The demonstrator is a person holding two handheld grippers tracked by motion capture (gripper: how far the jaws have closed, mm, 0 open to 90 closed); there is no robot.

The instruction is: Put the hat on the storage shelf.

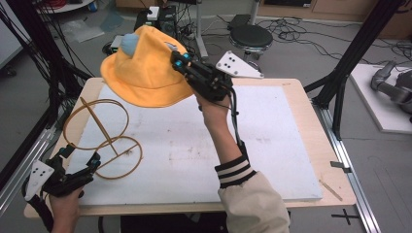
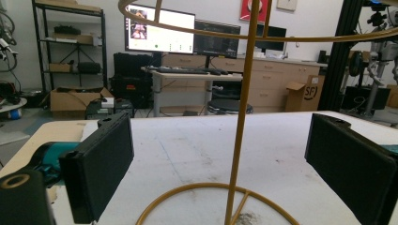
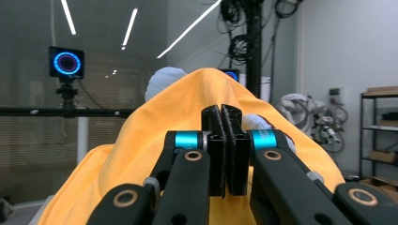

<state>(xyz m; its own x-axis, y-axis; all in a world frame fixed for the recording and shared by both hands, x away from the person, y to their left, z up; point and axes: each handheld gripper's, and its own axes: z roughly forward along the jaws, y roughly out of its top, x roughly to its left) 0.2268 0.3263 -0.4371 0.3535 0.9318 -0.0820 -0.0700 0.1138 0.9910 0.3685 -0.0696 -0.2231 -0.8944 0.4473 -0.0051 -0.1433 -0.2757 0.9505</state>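
We've got the yellow hat (image 1: 145, 73) pinched by its brim in the right gripper (image 1: 179, 59), held in the air above the bench (image 1: 272, 145); left gripper (image 1: 92, 160) sits wide open around the wire stand (image 1: 104, 141); we should steady the base, center the crown over the top ring, lower gently w/o tipping it.

In the left gripper view, a brown cardboard box (image 2: 306, 94) stands on the floor beyond the far edge of the table, against the wooden cabinets, and bears a round black mark with the letters "SF" on its side. The two monitors (image 2: 160, 29) on the desk behind show bright windows, but their writing is too small to read. No other writing can be read.
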